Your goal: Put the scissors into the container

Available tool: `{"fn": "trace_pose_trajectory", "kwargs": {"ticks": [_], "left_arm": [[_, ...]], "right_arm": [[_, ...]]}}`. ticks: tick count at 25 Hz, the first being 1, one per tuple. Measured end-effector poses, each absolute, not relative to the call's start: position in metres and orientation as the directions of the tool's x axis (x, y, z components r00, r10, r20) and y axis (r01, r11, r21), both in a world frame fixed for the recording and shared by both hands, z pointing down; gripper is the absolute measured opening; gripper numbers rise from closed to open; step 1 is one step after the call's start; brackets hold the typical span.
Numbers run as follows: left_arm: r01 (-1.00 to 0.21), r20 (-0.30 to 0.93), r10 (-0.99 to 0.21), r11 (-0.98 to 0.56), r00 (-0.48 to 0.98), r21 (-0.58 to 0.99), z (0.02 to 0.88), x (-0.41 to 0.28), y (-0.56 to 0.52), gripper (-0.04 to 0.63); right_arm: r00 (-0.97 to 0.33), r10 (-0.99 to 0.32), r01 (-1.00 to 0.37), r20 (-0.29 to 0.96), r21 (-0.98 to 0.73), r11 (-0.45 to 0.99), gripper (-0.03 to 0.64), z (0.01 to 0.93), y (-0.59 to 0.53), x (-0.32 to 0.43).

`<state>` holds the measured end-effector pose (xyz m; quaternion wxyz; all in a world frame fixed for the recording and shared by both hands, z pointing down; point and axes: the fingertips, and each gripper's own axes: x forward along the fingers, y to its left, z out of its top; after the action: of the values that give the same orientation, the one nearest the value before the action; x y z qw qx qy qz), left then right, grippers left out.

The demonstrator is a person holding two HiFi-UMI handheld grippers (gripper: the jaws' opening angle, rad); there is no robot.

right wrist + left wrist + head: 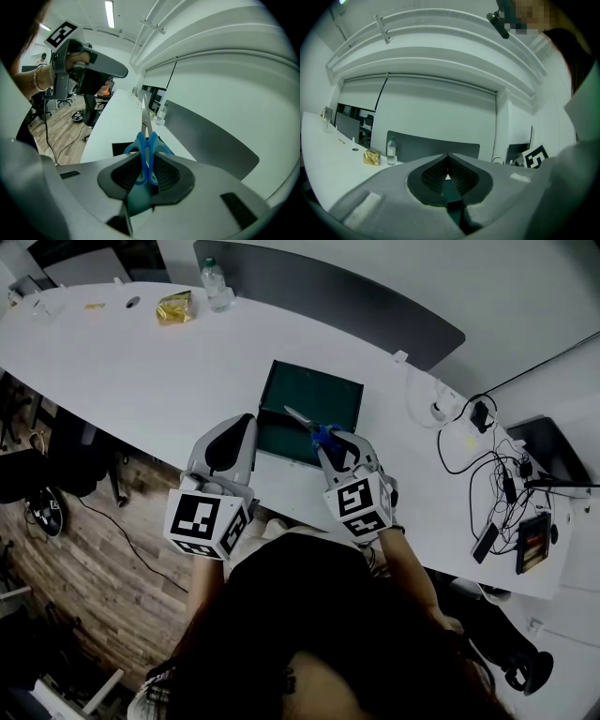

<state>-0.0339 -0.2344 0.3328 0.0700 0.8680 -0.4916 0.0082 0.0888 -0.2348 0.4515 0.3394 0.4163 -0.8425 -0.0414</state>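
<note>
Right claw (146, 165) is clamped on the blue handles of the scissors (146, 140), blades pointing out over the dark green container (323, 390) on the bench (141, 371). Best to lower the tips inside its walls before releasing; left claw (246, 427) sits closed and empty alongside

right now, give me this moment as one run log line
right tongs: shut on scissors handles | left tongs: shut, empty | scissors: blades pointing over container | status: not yet in
</note>
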Motion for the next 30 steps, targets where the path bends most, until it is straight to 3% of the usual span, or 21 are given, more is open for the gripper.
{"fn": "trace_pose_trajectory", "kwargs": {"ticks": [30], "left_arm": [[-0.891,0.093,-0.889,-0.437,0.449,0.122,0.342,-0.043,-0.270,0.011]], "right_arm": [[-0.395,-0.604,-0.574,0.692,0.327,0.750,0.090,0.521,-0.253,0.097]]}}
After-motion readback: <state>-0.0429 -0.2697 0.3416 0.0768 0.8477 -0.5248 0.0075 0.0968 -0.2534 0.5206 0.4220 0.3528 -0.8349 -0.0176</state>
